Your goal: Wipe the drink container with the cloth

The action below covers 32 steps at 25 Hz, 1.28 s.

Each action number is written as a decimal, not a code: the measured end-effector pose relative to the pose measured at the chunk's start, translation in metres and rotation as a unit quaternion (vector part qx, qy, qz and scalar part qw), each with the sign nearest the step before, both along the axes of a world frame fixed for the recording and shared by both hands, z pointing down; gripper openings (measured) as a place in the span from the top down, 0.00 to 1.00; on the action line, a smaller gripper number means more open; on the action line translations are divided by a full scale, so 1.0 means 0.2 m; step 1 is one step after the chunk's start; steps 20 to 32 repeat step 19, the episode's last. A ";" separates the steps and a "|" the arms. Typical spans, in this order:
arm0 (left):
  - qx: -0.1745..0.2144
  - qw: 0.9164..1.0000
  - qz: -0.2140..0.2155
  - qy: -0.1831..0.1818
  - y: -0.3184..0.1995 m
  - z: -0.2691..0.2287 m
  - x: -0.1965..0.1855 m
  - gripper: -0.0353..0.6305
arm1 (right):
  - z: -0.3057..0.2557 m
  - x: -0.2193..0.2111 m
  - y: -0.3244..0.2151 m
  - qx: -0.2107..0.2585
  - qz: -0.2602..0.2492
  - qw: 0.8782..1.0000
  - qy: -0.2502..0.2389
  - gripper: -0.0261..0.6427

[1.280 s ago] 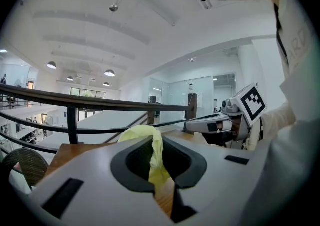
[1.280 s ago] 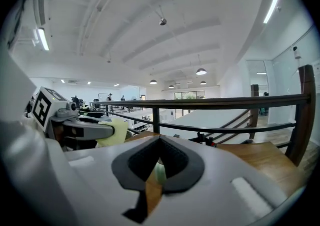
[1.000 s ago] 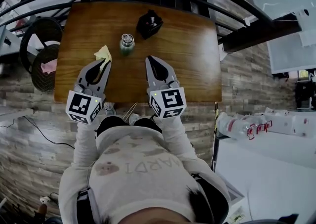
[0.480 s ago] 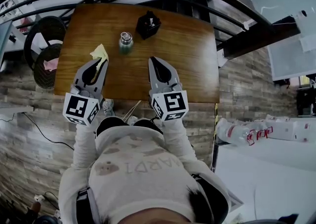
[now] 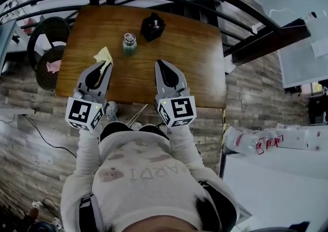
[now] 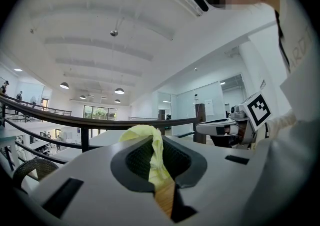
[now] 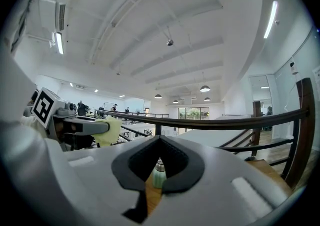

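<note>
The right gripper has edged rightward, its jaws closed and empty. The upright bottle stands higher in the frame, nearer the left gripper, which is clenched on the cloth.

Smooth, faintly glossy wooden table, limp crumpled cloth, drink container capped in shiny metal, matt plastic left gripper

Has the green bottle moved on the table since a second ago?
No: the small green metal-capped bottle keeps its spot near the black holder.

The left gripper held the cloth at its tip. The bottle stood on the table, apart from the right gripper.
</note>
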<state>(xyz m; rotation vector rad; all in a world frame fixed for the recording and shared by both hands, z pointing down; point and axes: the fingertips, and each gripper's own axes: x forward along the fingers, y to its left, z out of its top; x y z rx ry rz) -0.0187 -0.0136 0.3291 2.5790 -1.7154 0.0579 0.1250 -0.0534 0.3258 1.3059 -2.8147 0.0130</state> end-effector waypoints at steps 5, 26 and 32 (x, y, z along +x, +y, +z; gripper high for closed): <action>0.002 1.000 -0.001 -0.001 0.03 -0.01 0.03 0.90 | -0.02 0.02 0.02 0.005 -0.002 1.000 -0.003 0.94; 0.005 1.000 -0.008 0.006 0.06 0.00 0.06 0.90 | -0.01 0.05 0.05 0.009 -0.007 1.000 -0.005 0.94; 0.005 1.000 -0.008 0.006 0.06 0.00 0.06 0.90 | -0.01 0.05 0.05 0.009 -0.007 1.000 -0.005 0.94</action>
